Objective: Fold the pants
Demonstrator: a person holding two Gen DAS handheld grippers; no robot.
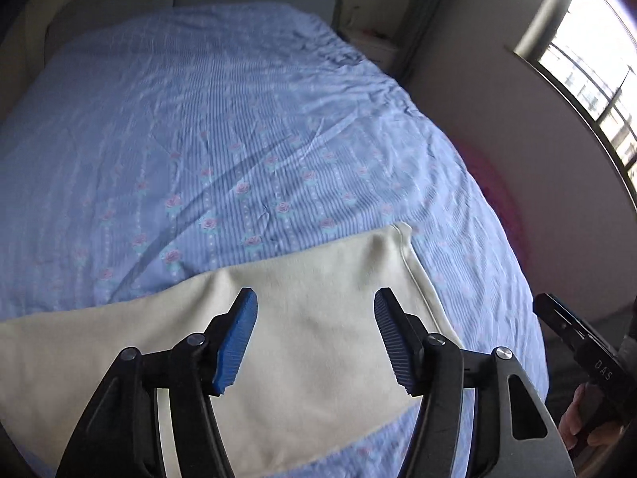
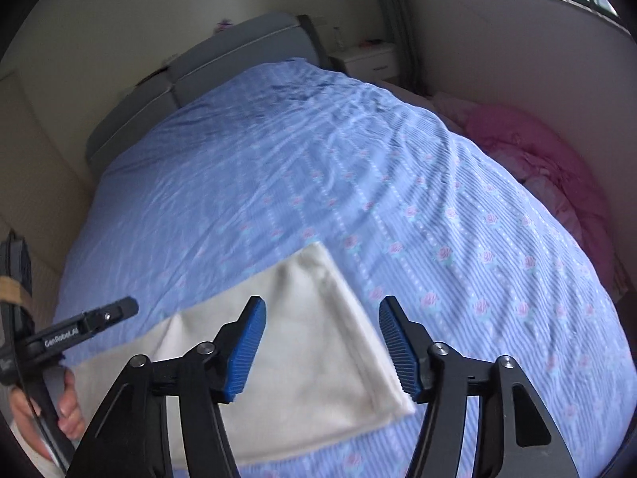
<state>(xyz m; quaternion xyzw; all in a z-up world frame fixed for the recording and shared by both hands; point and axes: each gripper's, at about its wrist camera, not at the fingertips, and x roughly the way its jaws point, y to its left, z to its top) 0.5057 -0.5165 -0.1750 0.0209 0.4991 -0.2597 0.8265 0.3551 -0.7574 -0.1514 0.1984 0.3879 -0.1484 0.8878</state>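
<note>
Cream-white pants lie folded flat on the blue flowered bedspread, near the bed's front edge. My left gripper hovers above them, open, with nothing between its blue pads. In the right wrist view the same pants show their right end and a corner. My right gripper hangs open above that end, also holding nothing. The right gripper's body and a hand show at the left view's right edge. The left gripper's body and a hand sit at the right view's left edge.
The bedspread covers the whole bed up to a grey headboard. A pink blanket lies heaped beside the bed's right side. A white nightstand stands in the far corner, under a window.
</note>
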